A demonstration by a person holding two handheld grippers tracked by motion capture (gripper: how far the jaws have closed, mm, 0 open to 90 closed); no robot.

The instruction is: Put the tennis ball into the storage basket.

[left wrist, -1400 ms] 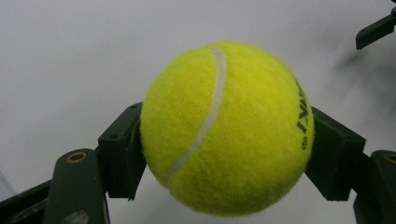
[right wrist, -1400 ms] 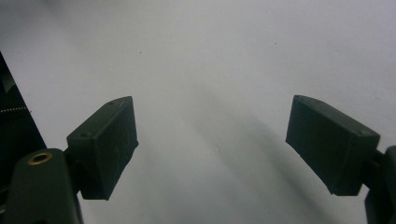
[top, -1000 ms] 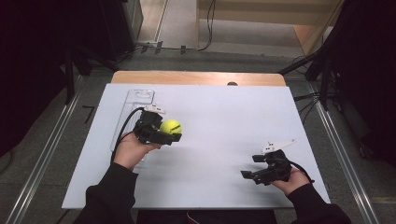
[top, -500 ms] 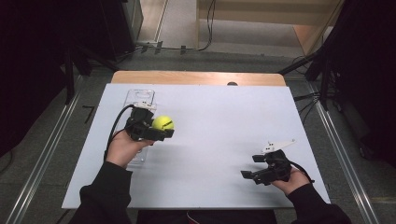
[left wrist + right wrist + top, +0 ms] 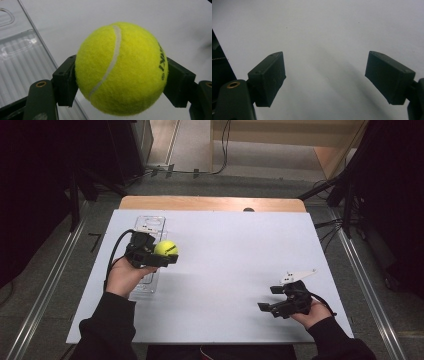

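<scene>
A yellow tennis ball (image 5: 165, 248) (image 5: 121, 68) is clamped between the black jaws of my left gripper (image 5: 167, 255) (image 5: 121, 82), held above the white table at the left. A clear plastic tray (image 5: 148, 227) (image 5: 22, 57) lies flat on the table just beside and under that hand. My right gripper (image 5: 271, 298) (image 5: 325, 77) rests low near the front right of the table, jaws wide apart with only bare table between them.
The white tabletop (image 5: 240, 255) has a wooden strip (image 5: 210, 203) along its far edge. Metal rails (image 5: 45, 285) run along both sides of the table, and dark stands and cables sit on the floor beyond.
My left gripper has carried the tennis ball to the left and a little away from me, toward the clear tray. The right gripper has stayed still.
</scene>
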